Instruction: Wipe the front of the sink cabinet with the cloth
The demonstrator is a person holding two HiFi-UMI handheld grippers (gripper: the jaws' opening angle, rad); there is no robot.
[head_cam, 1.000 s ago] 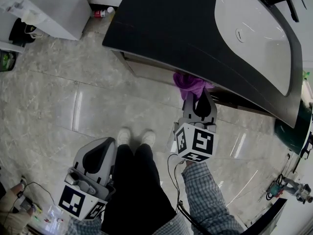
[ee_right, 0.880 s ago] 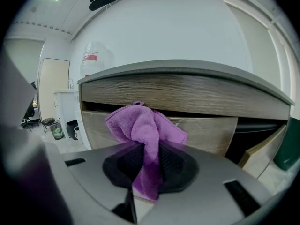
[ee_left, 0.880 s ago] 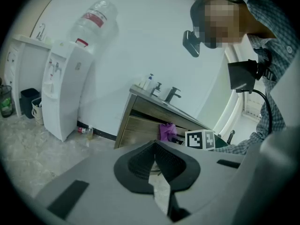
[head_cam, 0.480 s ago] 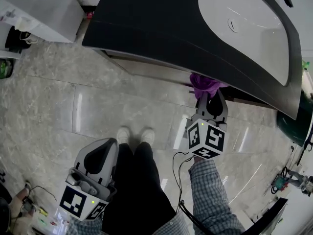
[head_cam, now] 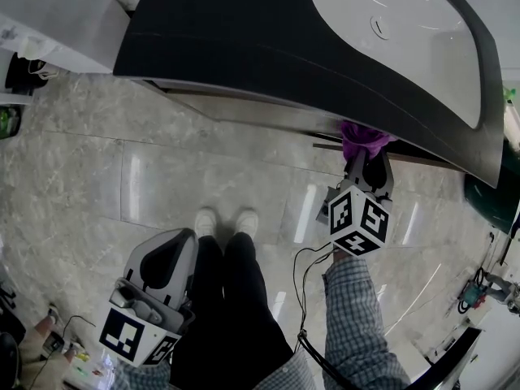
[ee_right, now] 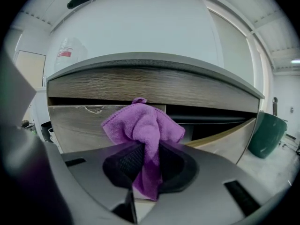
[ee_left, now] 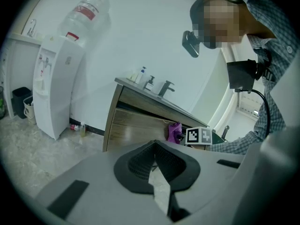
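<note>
Left gripper (head_cam: 180, 238) is hanging low beside the person's legs (head_cam: 231, 299), well back from the sink cabinet (head_cam: 244, 108) and off to its left end. Its jaws are sitting pressed together at the tips, nothing between them. It's pointing toward the cabinet's front from the side.

Right gripper (head_cam: 367, 166) is reaching in at the cabinet front, right of centre, just below the countertop (head_cam: 244, 39) overhang. Its jaws are pinching the purple cloth (head_cam: 361, 139): one tail is hanging down between the pads, and the rest is bunching up above the tips.

The cloth is sitting against the wood-grain front, its top reaching the dark gap between the upper panel and the drawer front below. Can't tell how hard it's pressing. Right of the cloth, a lower panel (ee_right: 225, 139) is standing out at an angle from the cabinet face.

On top of the cabinet, the white basin (head_cam: 390, 31) is taking up the right part of the dark countertop. The faucet (ee_left: 165, 86) and soap bottles (ee_left: 140, 74) are standing at its back edge.

Beyond the cabinet's left end, a water dispenser (ee_left: 56, 83) is standing against the wall. A green bin (ee_right: 265, 130) is sitting past the right end.
</note>
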